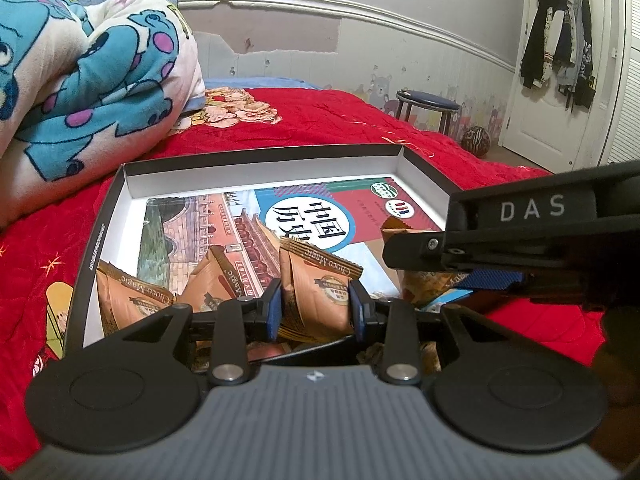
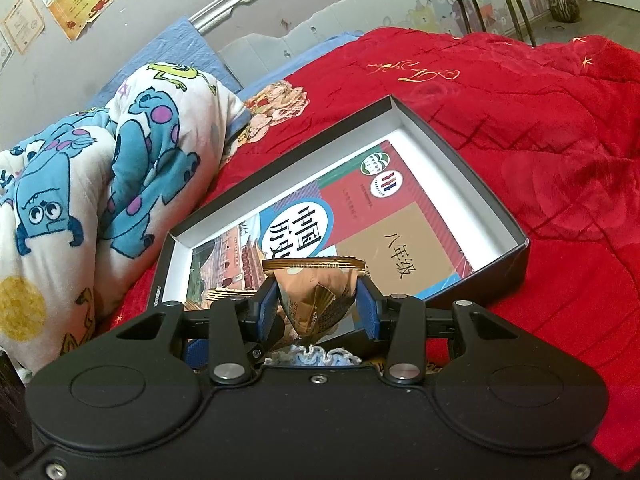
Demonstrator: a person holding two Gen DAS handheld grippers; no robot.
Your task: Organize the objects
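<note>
both hand-held grippers tilted down, seemingly clamping snack packets.

left hand-held gripper [image 1: 316, 304], right hand-held gripper [image 2: 318, 306], snack packets [image 1: 316, 280]

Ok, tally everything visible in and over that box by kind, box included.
Choco Magic packets: 4
Textbook: 1
Box: 1
Total: 6

A home bedroom: red bedspread [image 1: 360, 128], cartoon quilt [image 1: 92, 68], clothes on the door [image 1: 560, 36].
</note>
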